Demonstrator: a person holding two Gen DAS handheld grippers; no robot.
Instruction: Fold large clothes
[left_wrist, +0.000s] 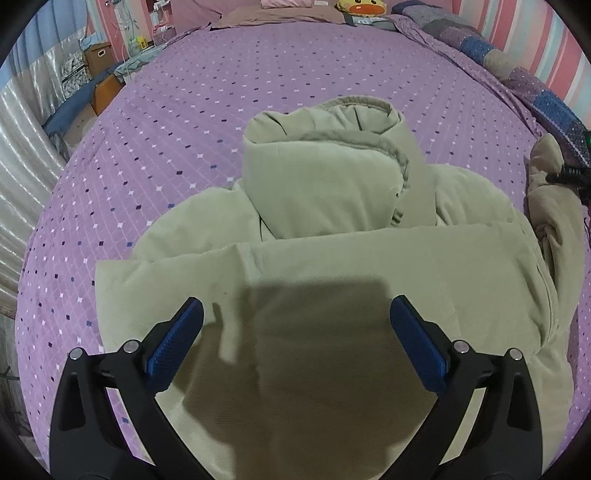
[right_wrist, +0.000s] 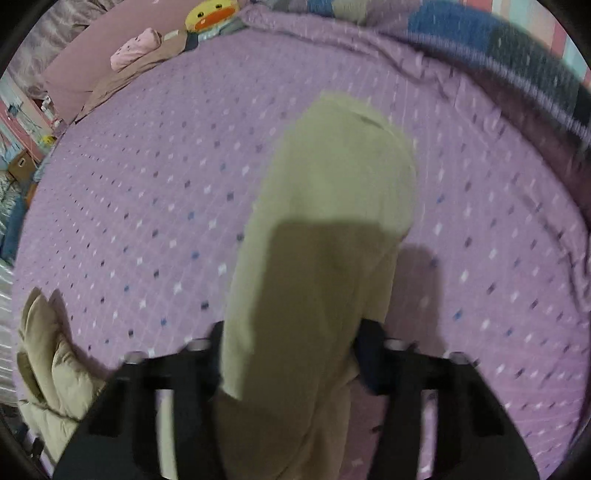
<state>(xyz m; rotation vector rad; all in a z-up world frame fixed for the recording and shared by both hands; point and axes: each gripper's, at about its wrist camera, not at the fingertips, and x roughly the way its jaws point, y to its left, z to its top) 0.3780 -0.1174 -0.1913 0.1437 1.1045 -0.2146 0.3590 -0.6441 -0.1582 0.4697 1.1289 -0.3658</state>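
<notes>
My bed's purple bedspread w/ small diamond dots fills both views. Yellow duck plush at the head end, pink pillow beside it, patchwork quilt bunched along the striped wall, cardboard box off the bed's left edge

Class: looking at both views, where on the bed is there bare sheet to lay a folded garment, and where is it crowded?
Free: the purple sheet between the beige jacket and the pillows, and left of the jacket. Crowded: the near middle under the jacket, and the right edge, where its sleeve runs toward the patchwork quilt.
</notes>
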